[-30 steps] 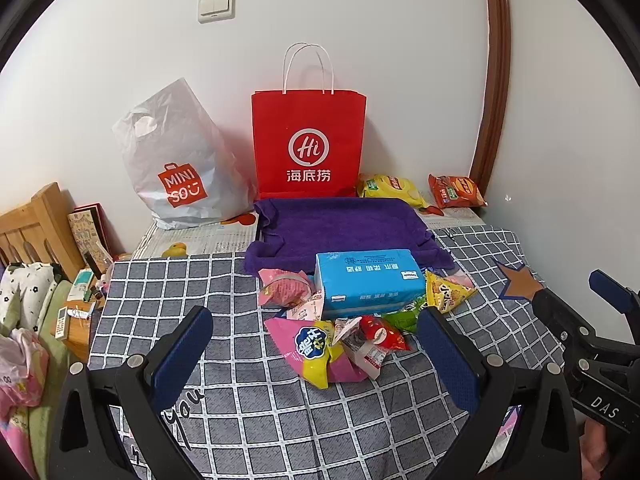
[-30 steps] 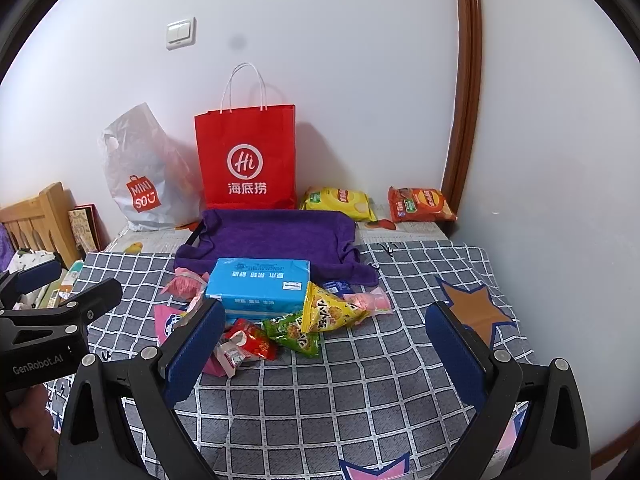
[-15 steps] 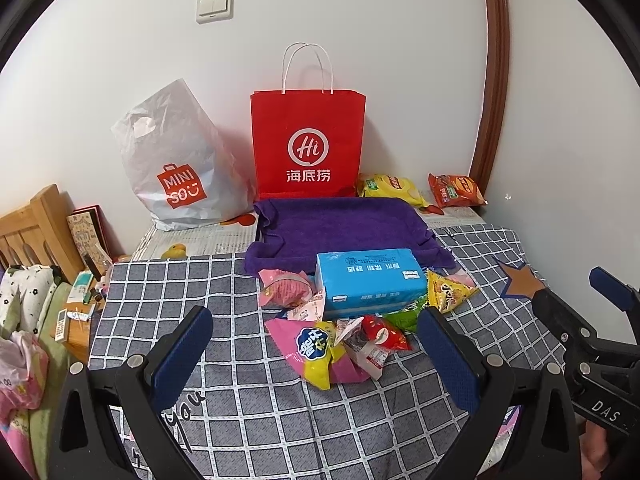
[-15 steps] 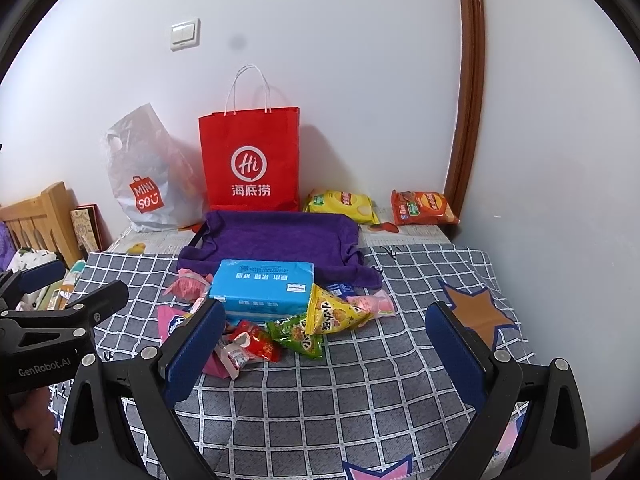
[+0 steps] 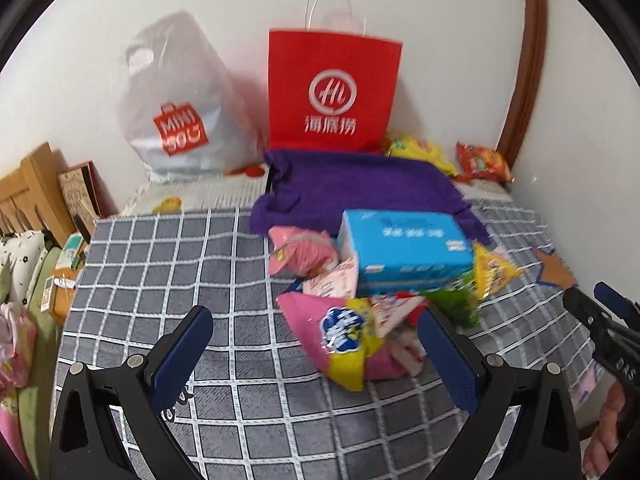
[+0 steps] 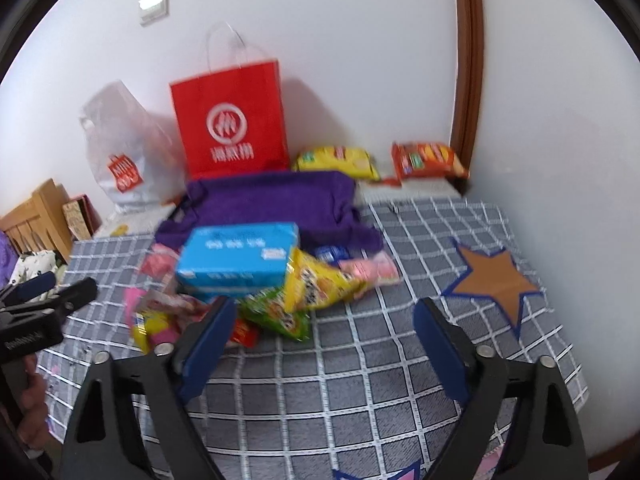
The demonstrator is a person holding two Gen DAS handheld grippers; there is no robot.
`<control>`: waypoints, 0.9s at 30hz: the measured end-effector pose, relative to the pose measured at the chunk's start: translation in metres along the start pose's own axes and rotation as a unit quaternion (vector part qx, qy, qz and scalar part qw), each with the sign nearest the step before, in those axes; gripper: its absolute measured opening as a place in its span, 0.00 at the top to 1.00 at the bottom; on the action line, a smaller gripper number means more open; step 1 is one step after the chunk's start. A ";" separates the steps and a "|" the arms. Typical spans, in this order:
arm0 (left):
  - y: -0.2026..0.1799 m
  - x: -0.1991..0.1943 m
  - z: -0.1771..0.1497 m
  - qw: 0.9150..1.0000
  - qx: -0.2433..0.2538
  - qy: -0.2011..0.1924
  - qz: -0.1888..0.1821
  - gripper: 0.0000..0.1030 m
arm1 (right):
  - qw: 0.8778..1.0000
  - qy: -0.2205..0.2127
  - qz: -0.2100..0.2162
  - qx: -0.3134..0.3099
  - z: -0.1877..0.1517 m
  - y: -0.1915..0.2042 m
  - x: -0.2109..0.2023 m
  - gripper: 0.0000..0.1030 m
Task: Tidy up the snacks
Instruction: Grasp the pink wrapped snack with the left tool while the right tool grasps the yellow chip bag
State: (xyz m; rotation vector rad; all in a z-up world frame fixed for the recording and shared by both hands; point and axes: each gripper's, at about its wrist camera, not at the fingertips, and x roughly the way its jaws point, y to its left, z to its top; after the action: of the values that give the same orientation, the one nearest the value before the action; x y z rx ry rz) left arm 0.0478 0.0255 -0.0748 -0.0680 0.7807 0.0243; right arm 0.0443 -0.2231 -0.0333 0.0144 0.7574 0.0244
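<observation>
Both grippers have dipped toward the snack pile since a second ago, the heap now larger in each view. Left gripper (image 5: 312,344) gapes wide and empty above the pink-and-yellow packet (image 5: 344,340); right gripper (image 6: 320,332) is closing, nothing between its jaws, near the green packet (image 6: 280,312). Snacks crowd around the blue box (image 5: 404,248) mid-bed; picking one loose edge packet avoids dragging its neighbours.

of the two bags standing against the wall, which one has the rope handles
The red paper bag, right of the white plastic bag. It stands upright with thin white looped handles on top, while the white one is a slumped sack with only a cut-out grip hole.
</observation>
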 end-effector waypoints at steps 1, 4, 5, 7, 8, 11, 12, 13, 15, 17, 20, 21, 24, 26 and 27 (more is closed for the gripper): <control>0.002 0.007 -0.001 1.000 0.000 0.006 0.000 0.01 | 1.000 0.010 -0.003 0.003 -0.002 -0.004 0.011 0.18; 0.007 0.026 -0.001 1.000 0.004 0.029 -0.004 0.01 | 0.999 0.035 -0.008 0.014 -0.004 -0.012 0.039 0.24; 0.011 0.032 -0.001 0.999 0.001 0.033 -0.007 0.01 | 0.999 0.041 -0.008 0.016 -0.004 -0.014 0.046 0.24; 0.016 0.038 0.000 0.999 -0.006 0.036 -0.009 0.01 | 0.999 0.051 -0.006 0.018 -0.003 -0.017 0.062 0.24; 0.019 0.042 0.001 0.999 -0.011 0.037 -0.011 0.01 | 0.998 0.053 -0.005 0.016 -0.002 -0.016 0.067 0.24; 0.025 0.050 0.006 0.999 -0.023 0.038 -0.019 0.01 | 0.998 0.054 0.001 0.011 0.005 -0.015 0.082 0.24; 0.026 0.052 0.008 0.999 -0.027 0.037 -0.022 0.01 | 0.998 0.055 0.006 0.008 0.010 -0.014 0.088 0.24; 0.028 0.055 0.010 0.999 -0.030 0.038 -0.024 0.01 | 0.998 0.057 0.009 0.007 0.013 -0.011 0.092 0.24; 0.030 0.059 0.012 0.998 -0.033 0.042 -0.025 0.01 | 0.998 0.057 0.013 -0.006 0.022 -0.005 0.104 0.24; 0.033 0.063 0.014 0.998 -0.035 0.042 -0.025 0.01 | 0.998 0.062 0.011 -0.025 0.029 0.005 0.115 0.23; 0.040 0.067 0.015 0.998 -0.041 0.048 -0.017 0.01 | 0.997 0.072 0.012 -0.037 0.031 0.011 0.132 0.23; 0.043 0.068 0.015 0.998 -0.043 0.049 -0.018 0.01 | 0.996 0.076 0.016 -0.038 0.029 0.012 0.138 0.23; 0.051 0.070 0.014 0.997 -0.050 0.052 -0.018 0.01 | 0.994 0.094 0.029 -0.046 0.021 0.012 0.153 0.23; 0.054 0.073 0.014 0.997 -0.050 0.057 -0.013 0.01 | 0.994 0.098 0.038 -0.038 0.017 0.010 0.156 0.35; 0.055 0.075 0.014 0.997 -0.049 0.058 -0.011 0.01 | 0.993 0.099 0.044 -0.034 0.016 0.009 0.156 0.44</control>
State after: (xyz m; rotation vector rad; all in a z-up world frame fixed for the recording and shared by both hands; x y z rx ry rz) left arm 0.1083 0.0811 -0.1202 -0.1725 0.8952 0.0374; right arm 0.1688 -0.2094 -0.1288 -0.0202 0.9546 0.1383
